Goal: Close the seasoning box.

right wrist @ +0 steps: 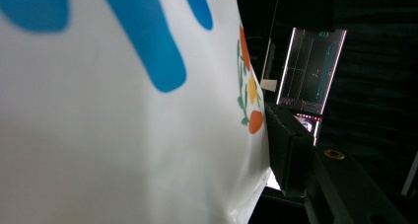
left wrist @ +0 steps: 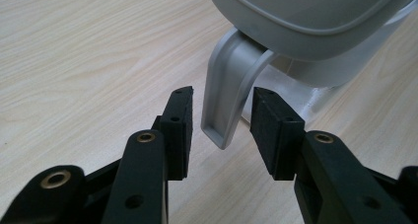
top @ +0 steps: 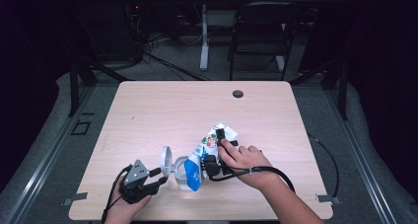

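In the right gripper view the bag (right wrist: 123, 115) is blurred and cut off at three edges, and one jaw is hidden behind it. The container (left wrist: 315, 26) above the handle (left wrist: 229, 95) is cropped by the left gripper view's top edge.

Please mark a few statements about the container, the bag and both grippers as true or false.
1. The left gripper is clamped on the grey handle. False: its jaws stand open on either side of it.
2. The container's lid is flipped open. True.
3. The right gripper holds a white and blue bag. True.
4. The bag lies flat at the table's far edge. False: it is tilted over the container near the front.
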